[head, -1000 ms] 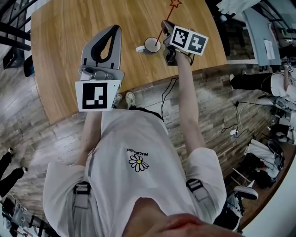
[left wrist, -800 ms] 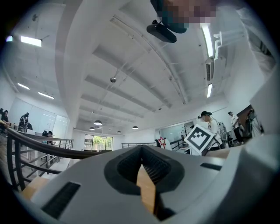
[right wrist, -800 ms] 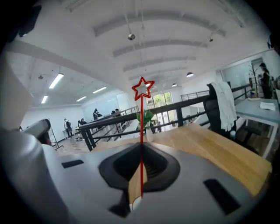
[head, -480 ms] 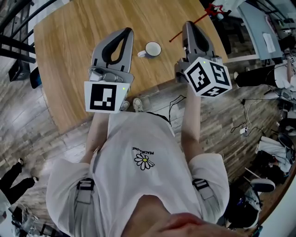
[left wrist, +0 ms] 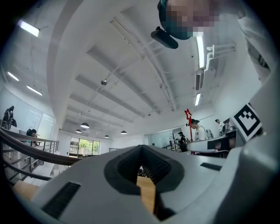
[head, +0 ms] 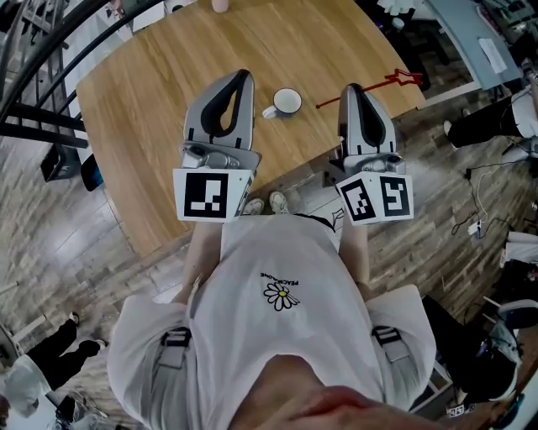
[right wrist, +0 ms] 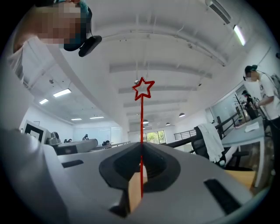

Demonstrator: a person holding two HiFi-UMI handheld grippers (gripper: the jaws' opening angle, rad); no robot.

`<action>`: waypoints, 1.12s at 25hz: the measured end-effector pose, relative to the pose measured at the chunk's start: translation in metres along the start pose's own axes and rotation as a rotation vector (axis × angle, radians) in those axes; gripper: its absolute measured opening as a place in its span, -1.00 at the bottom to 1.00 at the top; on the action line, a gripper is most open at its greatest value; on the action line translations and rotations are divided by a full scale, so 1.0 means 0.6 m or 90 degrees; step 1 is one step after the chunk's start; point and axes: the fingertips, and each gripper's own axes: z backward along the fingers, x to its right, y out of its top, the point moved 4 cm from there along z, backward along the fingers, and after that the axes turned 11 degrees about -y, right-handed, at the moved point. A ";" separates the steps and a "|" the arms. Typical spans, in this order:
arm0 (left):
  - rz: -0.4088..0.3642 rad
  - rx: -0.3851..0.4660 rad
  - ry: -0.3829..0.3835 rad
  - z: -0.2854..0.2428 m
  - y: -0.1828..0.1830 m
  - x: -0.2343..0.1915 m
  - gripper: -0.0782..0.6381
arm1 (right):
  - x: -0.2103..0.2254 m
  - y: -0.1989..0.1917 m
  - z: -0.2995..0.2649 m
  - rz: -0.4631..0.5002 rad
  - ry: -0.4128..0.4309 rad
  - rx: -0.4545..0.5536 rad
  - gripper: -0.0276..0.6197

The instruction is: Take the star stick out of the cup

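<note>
The star stick (head: 382,84), thin and red with an open star at its tip, is out of the cup and lies slanted over the table's right edge. My right gripper (head: 353,89) is shut on its shaft. In the right gripper view the stick (right wrist: 141,127) rises straight from the closed jaws (right wrist: 141,148) to the star against the ceiling. The white cup (head: 287,101), handle to the left, stands empty on the table between the grippers. My left gripper (head: 241,77) is shut on nothing (left wrist: 141,148), left of the cup, and its view also catches the stick (left wrist: 188,124).
The round wooden table (head: 160,92) fills the upper part of the head view, and both grippers hang over its near edge. A black railing (head: 50,50) runs at the left. A pale object (head: 220,5) sits at the table's far edge. Desks, chairs and cables crowd the right side.
The right gripper lifted the stick out of the cup and drew it back and to the right. The cup is left empty. The left gripper has barely moved.
</note>
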 end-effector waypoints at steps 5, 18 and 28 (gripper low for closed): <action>0.000 -0.006 -0.004 0.001 -0.006 0.008 -0.73 | 0.007 0.006 0.021 0.006 -0.010 0.012 -0.87; -0.005 0.001 0.005 0.002 0.004 0.013 -0.73 | 0.012 0.014 0.028 0.011 -0.015 0.015 -0.87; 0.000 0.002 0.012 0.006 0.000 0.010 -0.73 | 0.011 0.010 0.027 0.022 -0.012 0.009 -0.87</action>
